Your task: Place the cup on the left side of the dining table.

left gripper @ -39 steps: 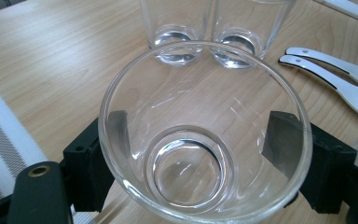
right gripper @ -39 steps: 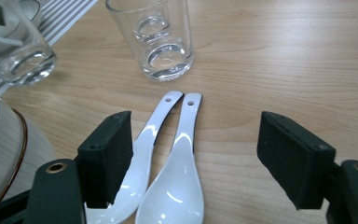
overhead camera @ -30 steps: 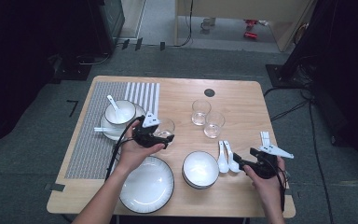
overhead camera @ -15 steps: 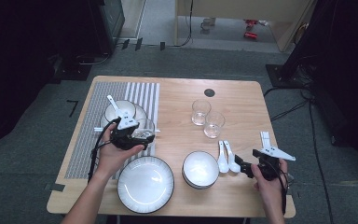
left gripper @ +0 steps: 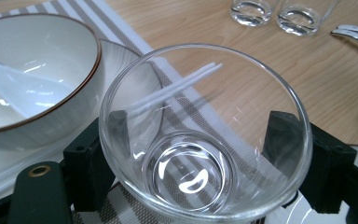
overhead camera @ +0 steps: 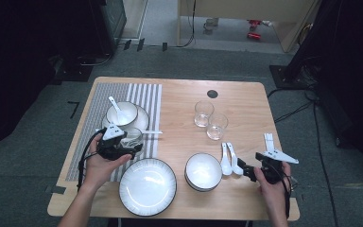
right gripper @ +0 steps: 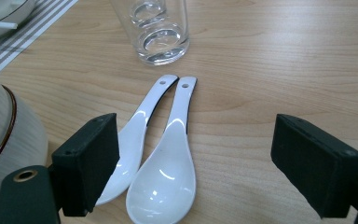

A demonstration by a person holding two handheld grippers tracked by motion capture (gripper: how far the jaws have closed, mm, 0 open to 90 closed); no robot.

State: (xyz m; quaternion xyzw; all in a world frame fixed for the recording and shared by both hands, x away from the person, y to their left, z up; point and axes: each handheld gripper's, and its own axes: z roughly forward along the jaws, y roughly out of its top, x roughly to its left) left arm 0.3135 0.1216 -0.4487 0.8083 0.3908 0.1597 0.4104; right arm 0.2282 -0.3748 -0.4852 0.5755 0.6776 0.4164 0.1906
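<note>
My left gripper (overhead camera: pixel 132 141) is shut on a clear drinking glass (overhead camera: pixel 133 136) and holds it over the striped mat (overhead camera: pixel 144 94), just in front of a bowl with a spoon (overhead camera: pixel 122 113) that sits on a plate. In the left gripper view the glass (left gripper: pixel 205 140) tilts toward the camera between both pads (left gripper: pixel 93 163). My right gripper (overhead camera: pixel 244 170) stands open near the table's front right. Its jaws frame two white spoons (right gripper: pixel 168 168) lying side by side on the wood, and nothing is held.
Two more glasses (overhead camera: pixel 203 112) (overhead camera: pixel 216 125) stand mid-table. A white bowl (overhead camera: pixel 203 171) and a large plate (overhead camera: pixel 147 187) sit near the front edge. White chopsticks (overhead camera: pixel 268 141) lie at the far right, and another pair (overhead camera: pixel 151 132) lies beside the held glass.
The left gripper has carried the glass leftward from the bare wood to over the striped mat. The right gripper has hardly moved.
</note>
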